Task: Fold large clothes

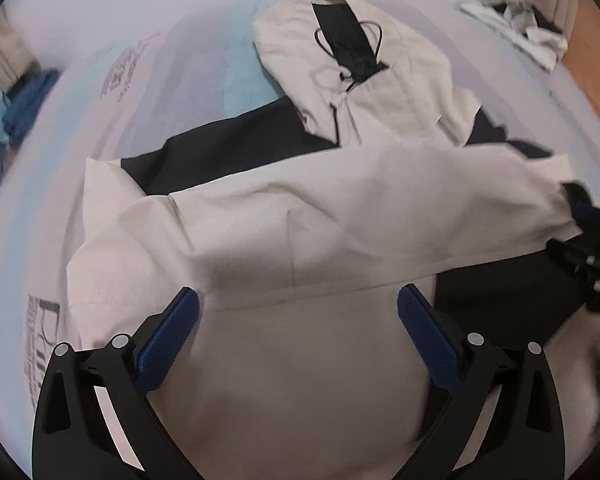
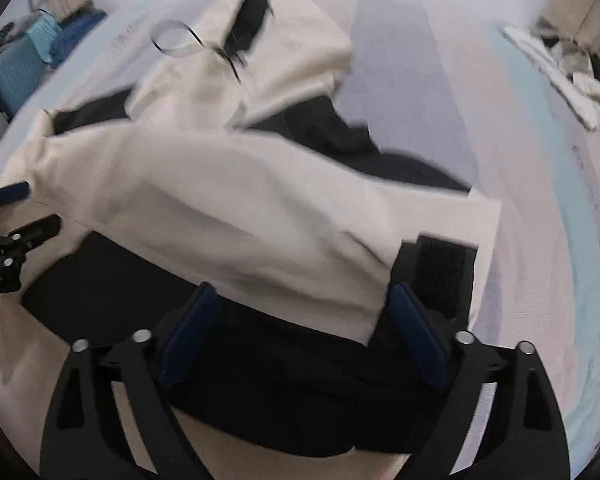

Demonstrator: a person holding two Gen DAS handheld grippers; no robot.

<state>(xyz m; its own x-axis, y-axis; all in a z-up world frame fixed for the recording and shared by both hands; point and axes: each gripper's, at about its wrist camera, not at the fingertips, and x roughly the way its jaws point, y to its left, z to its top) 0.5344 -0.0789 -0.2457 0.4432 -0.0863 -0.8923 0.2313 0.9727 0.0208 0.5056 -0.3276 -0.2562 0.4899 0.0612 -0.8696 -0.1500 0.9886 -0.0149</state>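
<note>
Left wrist view: left gripper (image 1: 298,312) released above jacket (image 1: 300,216); sleeve lies crosswise ahead, hood (image 1: 352,60) points away. Right gripper (image 2: 302,312) released; bare sheet (image 2: 540,200) rightward.

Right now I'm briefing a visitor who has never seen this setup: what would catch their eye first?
A cream and black hooded jacket fills the middle of the bed, one sleeve folded across its body and the hood with its black drawcord at the far end. The left hand-held gripper and right hand-held gripper hang over it, jaws wide with blue pads.
</note>
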